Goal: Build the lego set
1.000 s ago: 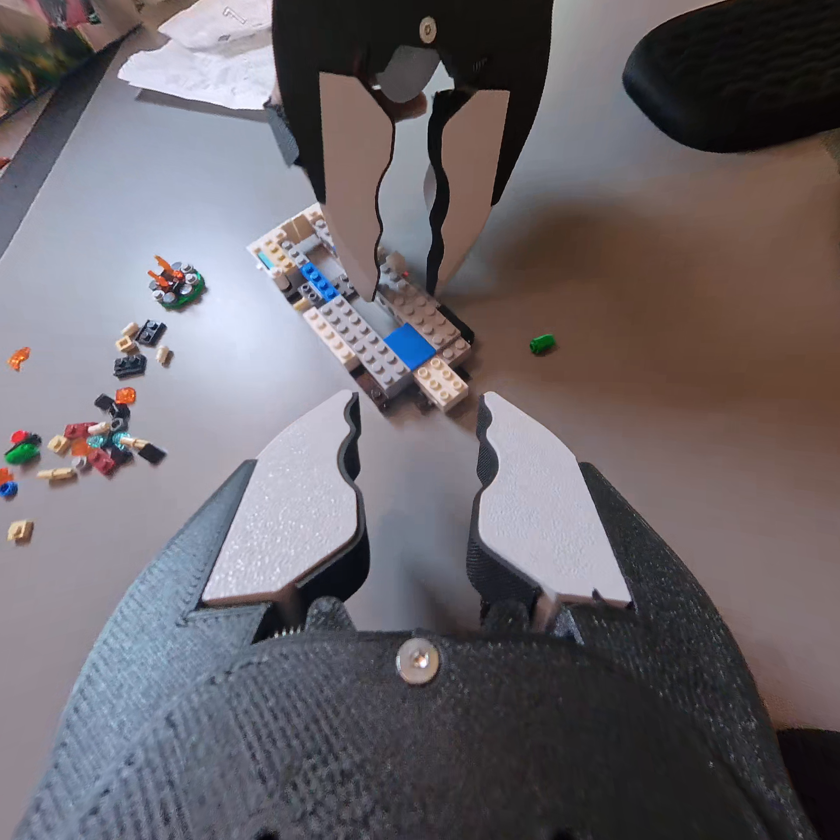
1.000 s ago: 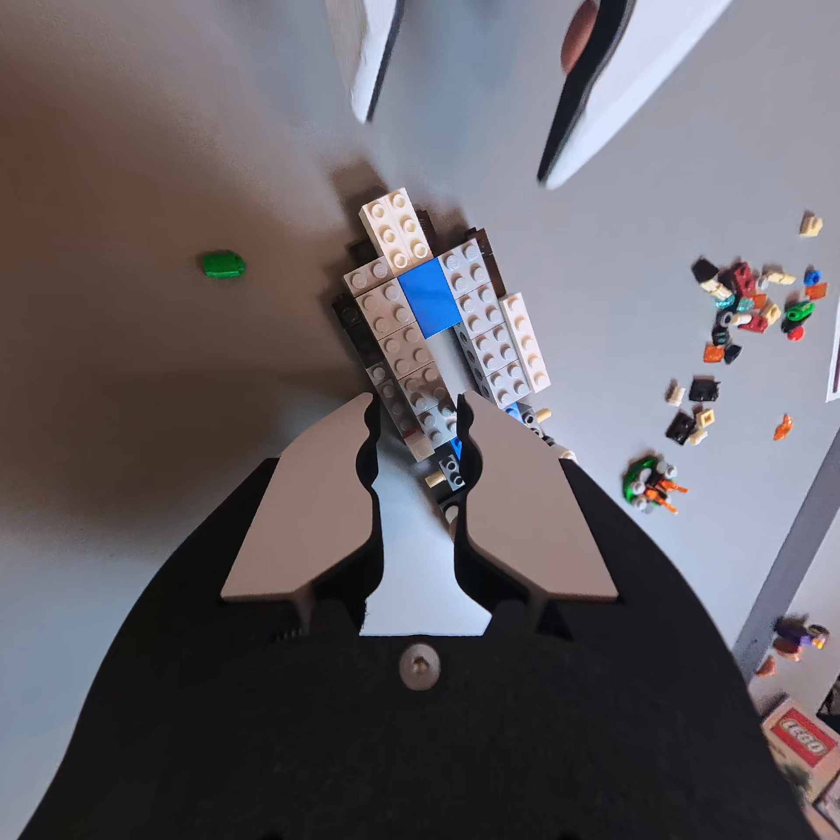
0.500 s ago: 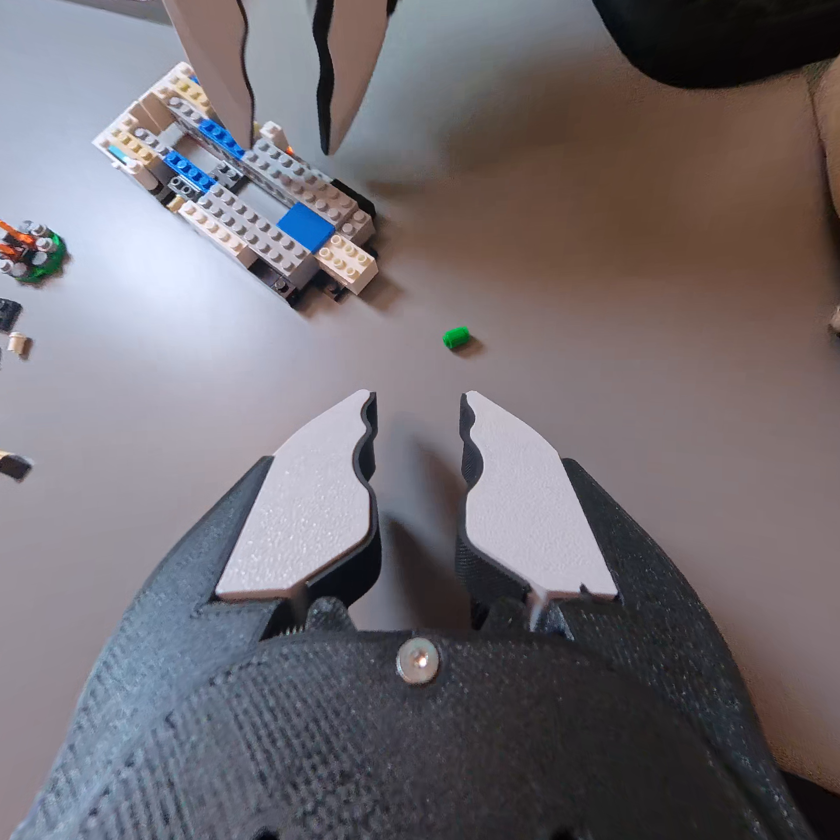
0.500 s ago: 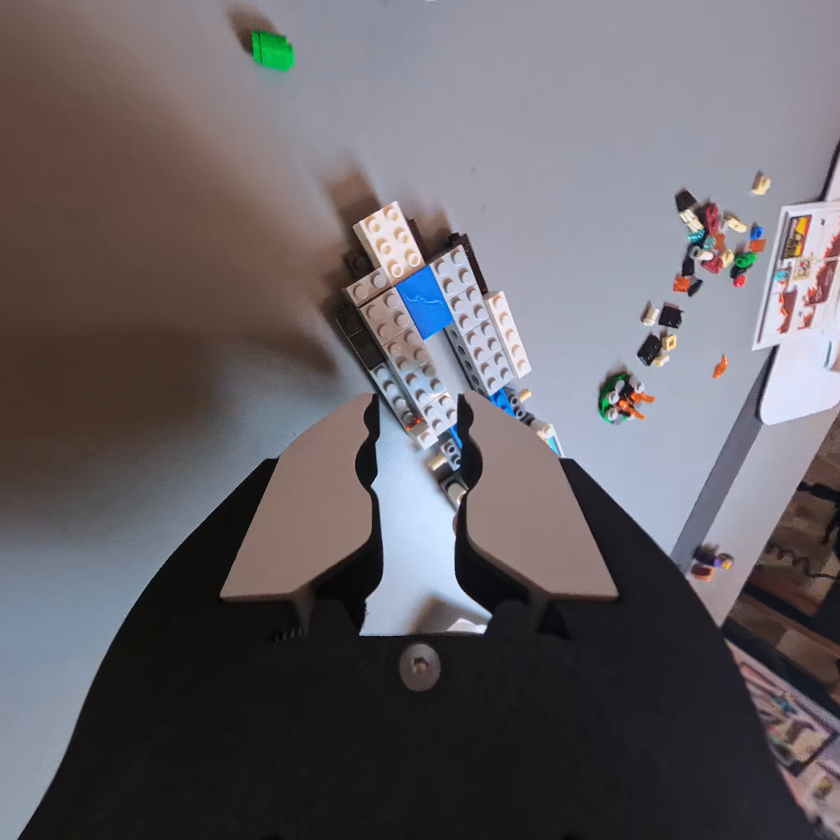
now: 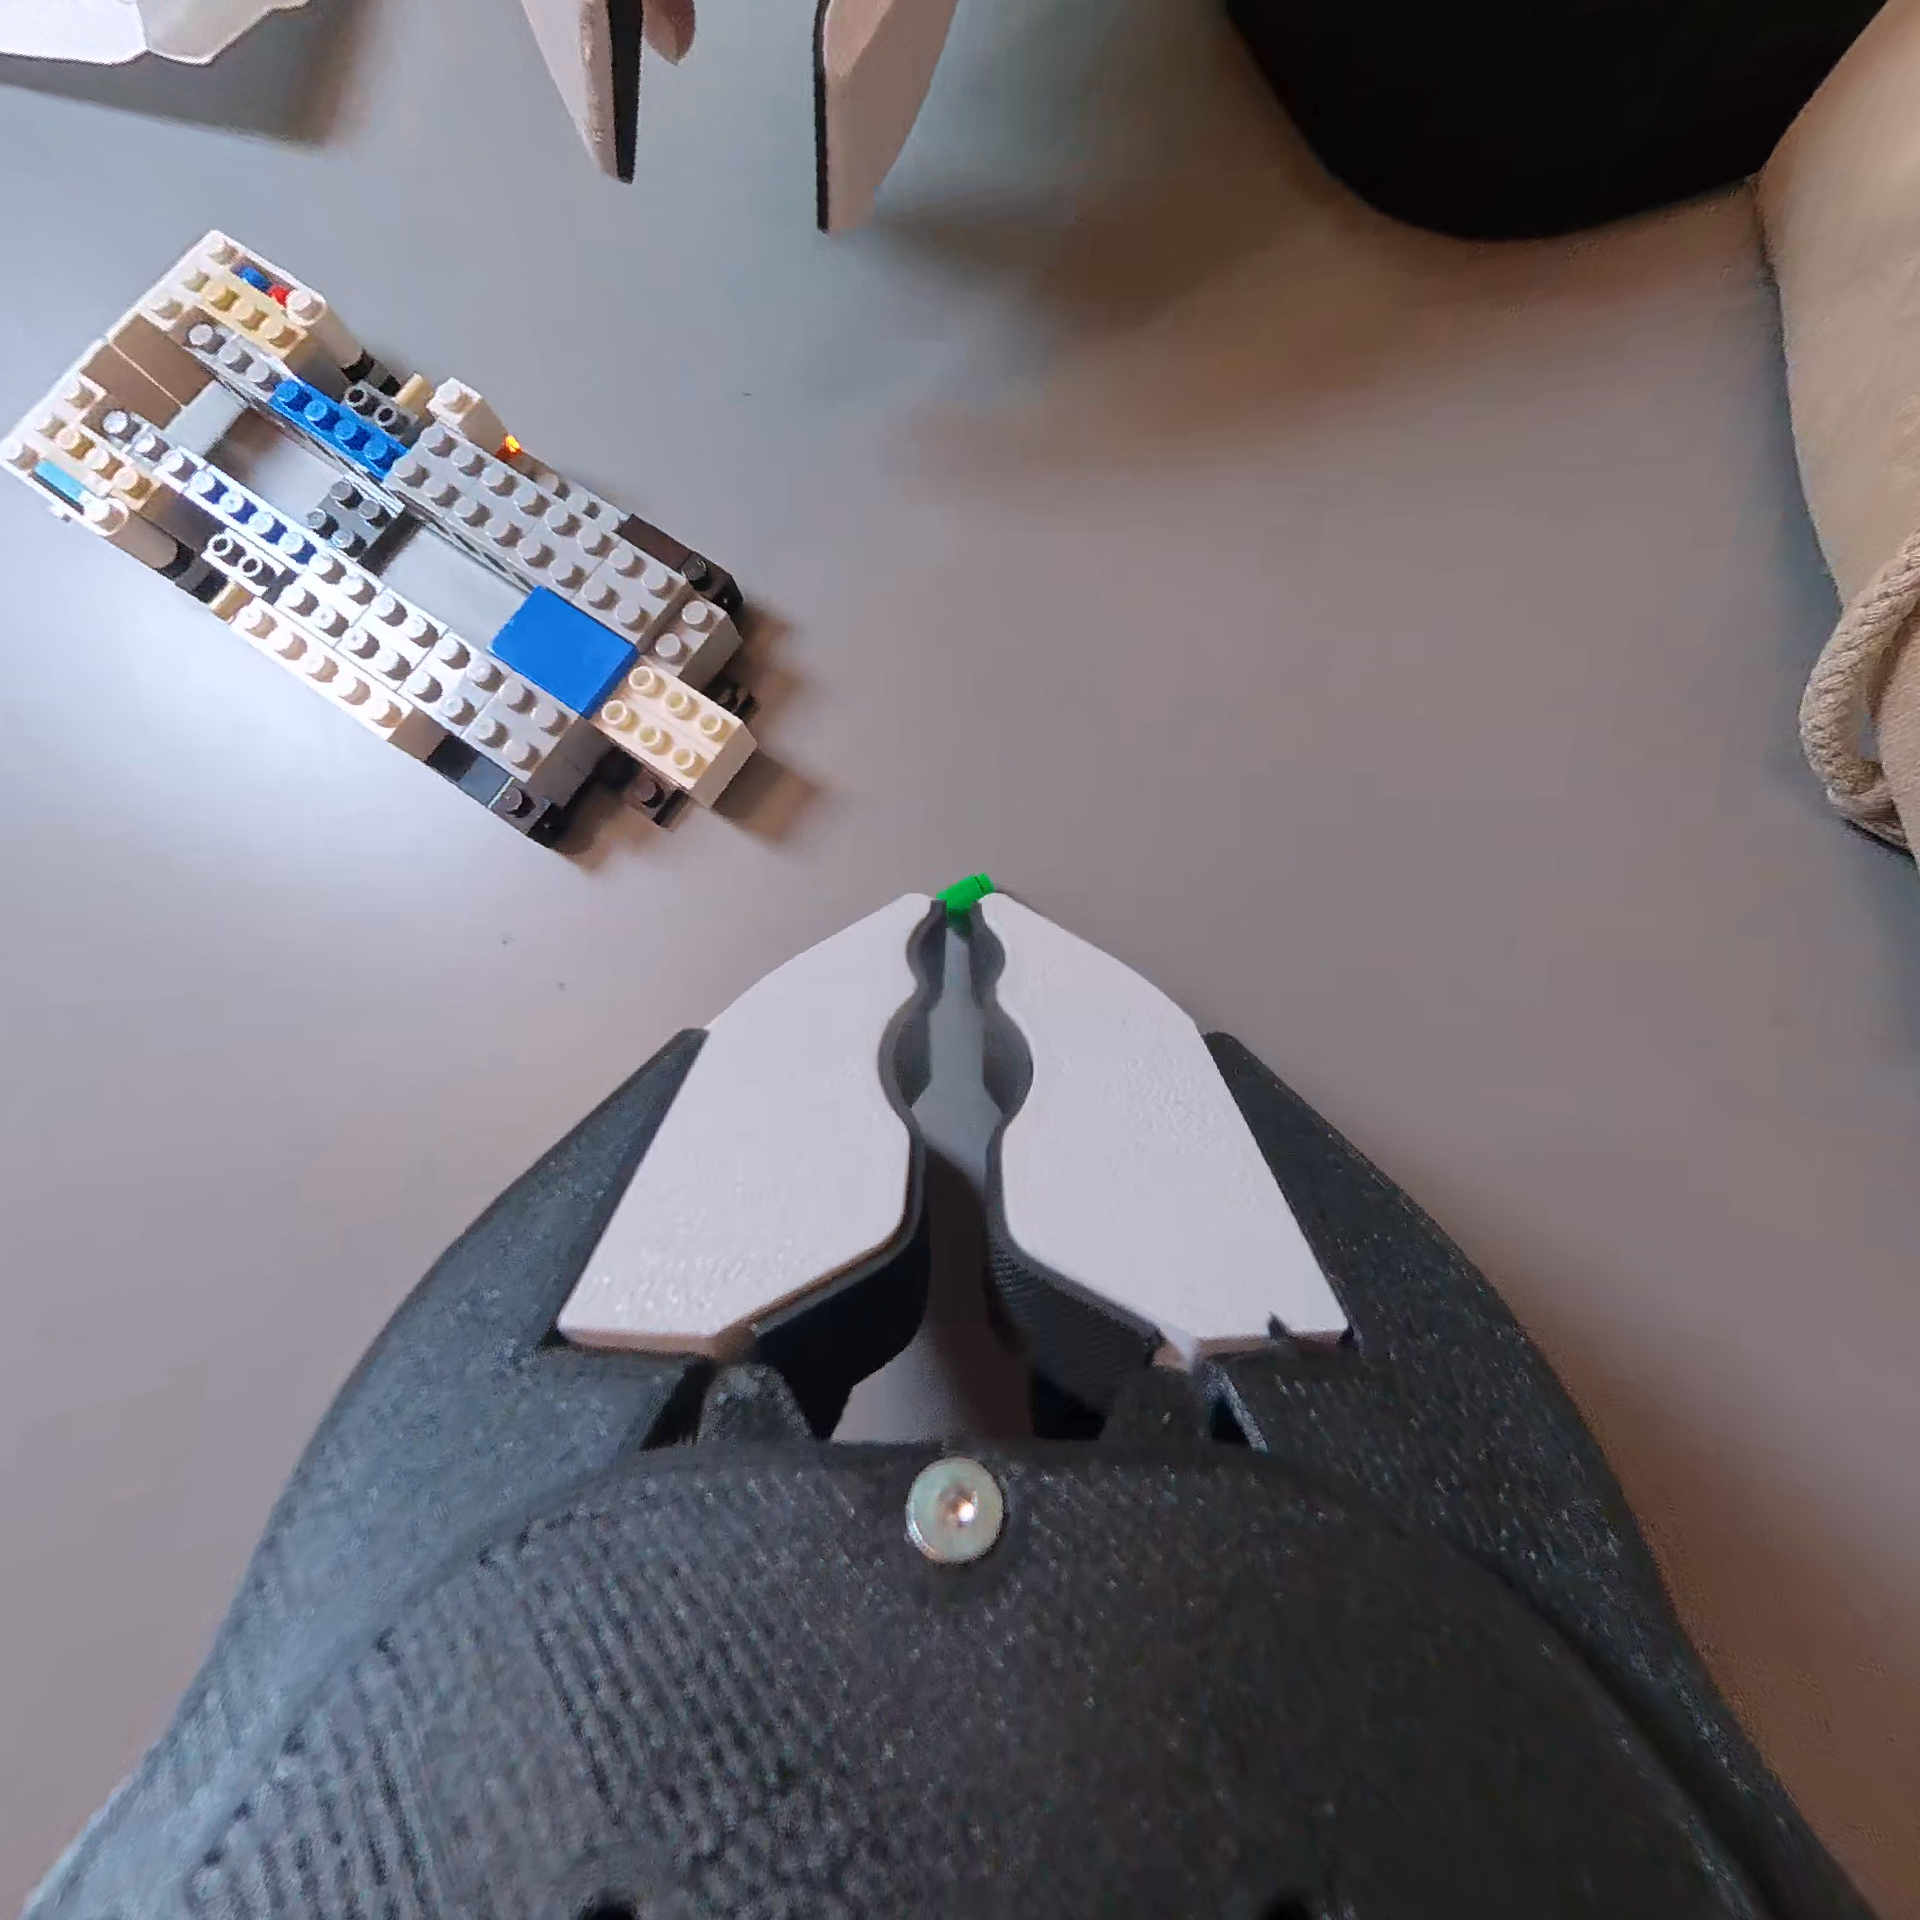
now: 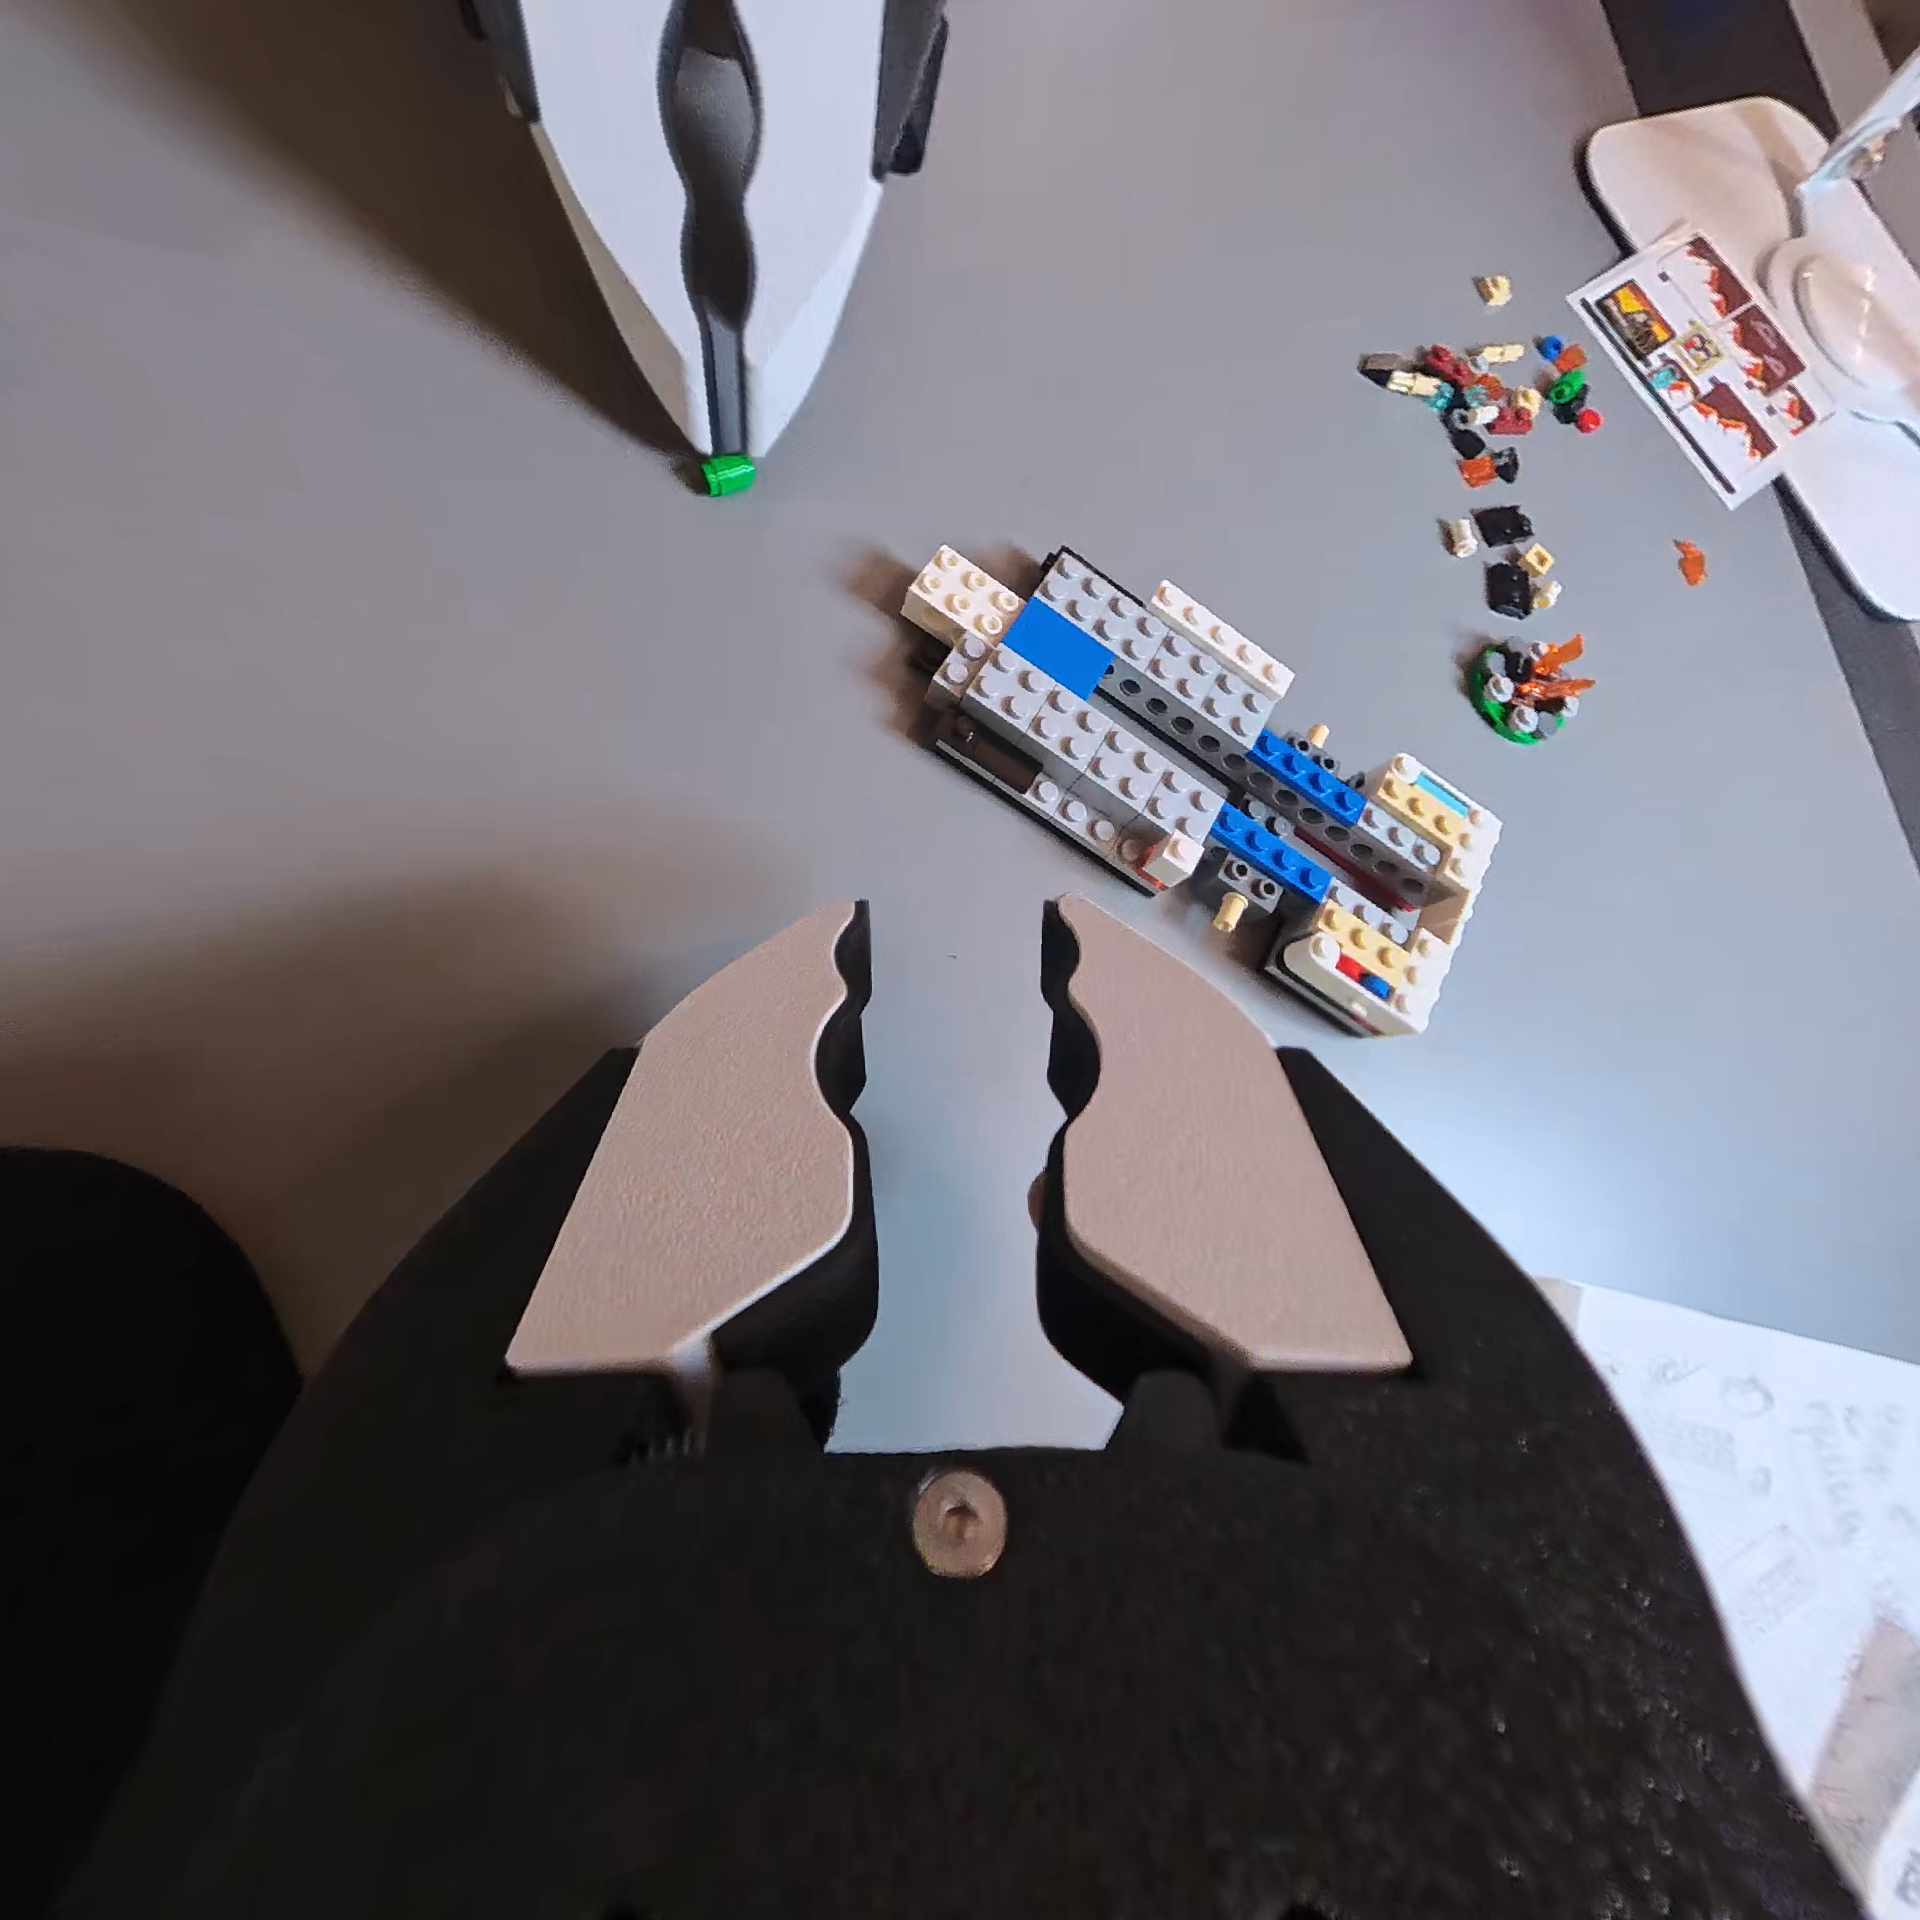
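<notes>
The left claw (image 5: 961, 902) pinched a tiny green piece (image 5: 964, 889) by its very tips at centre frame on the tabletop (image 5: 1247, 623) — it could squirt free — while the right claw (image 6: 956, 914) hung half-open, empty.

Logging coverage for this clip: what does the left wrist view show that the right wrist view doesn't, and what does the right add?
Only the left wrist view: a beige cushion with a cord at the right edge.

Only the right wrist view: the pile of loose pieces, the small green-based build, a printed sheet and a white tray.

Both: the grey table, the brick model, the left hand-held gripper closed on the green piece, and the right hand-held gripper, open with nothing between its fingers.
</notes>
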A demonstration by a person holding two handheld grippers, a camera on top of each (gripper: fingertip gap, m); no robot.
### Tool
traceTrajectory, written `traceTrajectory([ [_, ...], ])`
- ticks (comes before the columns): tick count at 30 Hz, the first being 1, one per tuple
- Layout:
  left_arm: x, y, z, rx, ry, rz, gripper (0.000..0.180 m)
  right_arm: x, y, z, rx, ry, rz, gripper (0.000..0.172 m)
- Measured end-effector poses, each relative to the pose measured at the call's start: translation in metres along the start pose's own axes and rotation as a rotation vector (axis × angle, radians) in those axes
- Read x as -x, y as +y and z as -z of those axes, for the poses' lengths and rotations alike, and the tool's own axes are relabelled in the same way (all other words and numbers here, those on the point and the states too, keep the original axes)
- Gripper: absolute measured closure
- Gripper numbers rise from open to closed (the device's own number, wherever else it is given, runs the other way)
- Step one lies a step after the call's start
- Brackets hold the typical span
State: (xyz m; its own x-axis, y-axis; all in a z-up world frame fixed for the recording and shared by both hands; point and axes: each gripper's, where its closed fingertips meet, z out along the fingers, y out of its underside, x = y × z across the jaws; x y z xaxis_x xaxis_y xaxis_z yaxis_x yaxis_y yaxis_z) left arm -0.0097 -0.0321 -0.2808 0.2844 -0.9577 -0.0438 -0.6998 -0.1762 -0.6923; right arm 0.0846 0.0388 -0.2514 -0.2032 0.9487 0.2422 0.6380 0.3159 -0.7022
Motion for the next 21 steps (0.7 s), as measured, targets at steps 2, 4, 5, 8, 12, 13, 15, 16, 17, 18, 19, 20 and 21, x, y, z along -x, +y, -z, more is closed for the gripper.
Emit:
traceTrajectory([
  [2, 0.002, -0.001, 0.000, -0.013, -0.009, -0.004, 0.171, -0.002, 0.002, 0.001, -0.013, 0.011, -0.020, 0.140],
  [4, 0.002, -0.002, 0.004, -0.021, 0.018, 0.006, 0.158, -0.005, 0.001, 0.002, -0.034, 0.025, -0.033, 0.140],
  [5, 0.006, -0.004, 0.009, -0.041, 0.013, 0.018, 0.156, -0.007, 0.000, 0.003, -0.048, 0.031, -0.041, 0.140],
  [8, 0.037, -0.008, 0.032, -0.114, -0.058, 0.097, 0.154, -0.016, -0.010, 0.007, -0.121, 0.065, -0.069, 0.140],
  [12, 0.098, -0.003, 0.080, -0.199, -0.328, 0.194, 0.147, -0.033, -0.026, 0.016, -0.268, 0.134, -0.142, 0.139],
  [13, 0.109, -0.003, 0.098, -0.240, -0.402, 0.218, 0.147, -0.039, -0.029, 0.019, -0.306, 0.160, -0.166, 0.137],
  [15, 0.128, 0.003, 0.146, -0.309, -0.587, 0.252, 0.147, -0.050, -0.032, 0.027, -0.376, 0.217, -0.220, 0.133],
  [16, 0.134, 0.009, 0.176, -0.335, -0.692, 0.266, 0.147, -0.056, -0.032, 0.030, -0.405, 0.245, -0.248, 0.131],
  [17, 0.138, 0.015, 0.209, -0.369, -0.793, 0.285, 0.148, -0.061, -0.031, 0.034, -0.430, 0.272, -0.275, 0.129],
  [18, 0.139, 0.024, 0.243, -0.395, -0.890, 0.312, 0.150, -0.066, -0.030, 0.039, -0.455, 0.296, -0.299, 0.128],
  [19, 0.139, 0.037, 0.278, -0.399, -0.991, 0.342, 0.152, -0.071, -0.029, 0.043, -0.477, 0.319, -0.320, 0.127],
  [20, 0.137, 0.054, 0.311, -0.382, -1.081, 0.371, 0.152, -0.075, -0.029, 0.047, -0.498, 0.338, -0.337, 0.127],
  [21, 0.134, 0.076, 0.342, -0.343, -1.164, 0.414, 0.153, -0.078, -0.029, 0.050, -0.514, 0.350, -0.353, 0.127],
])
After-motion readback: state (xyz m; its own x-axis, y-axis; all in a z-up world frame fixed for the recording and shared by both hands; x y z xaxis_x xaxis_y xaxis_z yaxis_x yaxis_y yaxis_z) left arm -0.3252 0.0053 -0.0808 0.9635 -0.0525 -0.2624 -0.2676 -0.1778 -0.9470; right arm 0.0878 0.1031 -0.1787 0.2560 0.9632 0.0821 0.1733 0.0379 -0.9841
